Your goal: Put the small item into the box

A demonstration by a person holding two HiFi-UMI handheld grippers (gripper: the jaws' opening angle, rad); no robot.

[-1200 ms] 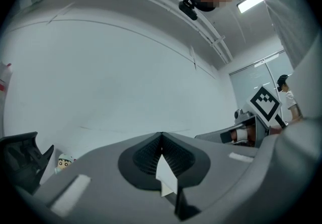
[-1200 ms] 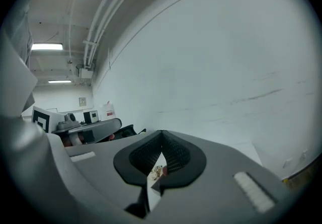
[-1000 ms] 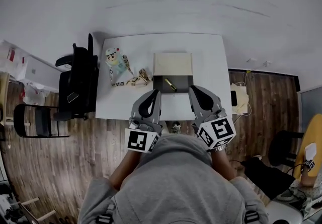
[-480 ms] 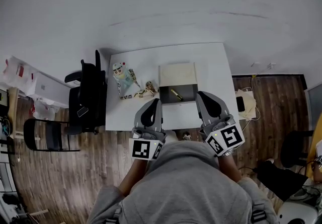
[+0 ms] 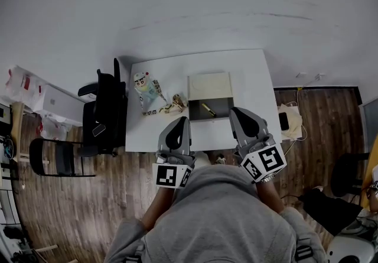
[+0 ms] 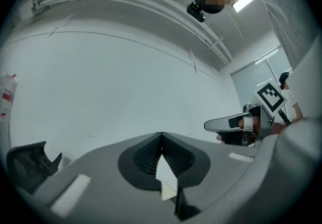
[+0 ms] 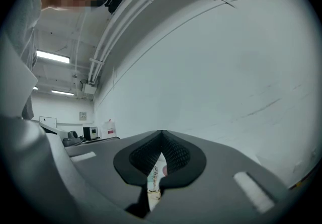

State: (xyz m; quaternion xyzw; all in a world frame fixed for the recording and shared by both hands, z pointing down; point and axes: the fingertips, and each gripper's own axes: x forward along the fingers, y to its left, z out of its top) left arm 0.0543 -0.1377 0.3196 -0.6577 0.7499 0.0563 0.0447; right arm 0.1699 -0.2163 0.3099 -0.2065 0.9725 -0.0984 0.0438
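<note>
On the white table [image 5: 248, 78] stands an open box [image 5: 222, 107] with a dark inside and a cream lid [image 5: 209, 85] folded back behind it. A small yellowish item [image 5: 208, 109] lies inside the box. My left gripper [image 5: 181, 121] and right gripper [image 5: 235, 112] are held at the table's near edge, close to my chest, both shut with nothing in them. In the left gripper view the left gripper [image 6: 161, 135] points at the bare wall, with the right gripper [image 6: 236, 125] beside it. The right gripper [image 7: 162, 132] view also shows only wall and ceiling.
A toy figure [image 5: 143, 86] and a cluster of small objects [image 5: 171, 104] lie on the table left of the box. A black office chair [image 5: 106, 115] stands against the table's left side, another chair [image 5: 50, 158] farther left. A stool with a phone [image 5: 285, 121] stands to the right.
Both grippers have drawn back from the box toward my body, and the head view has shifted a little. The item stays in the box.
</note>
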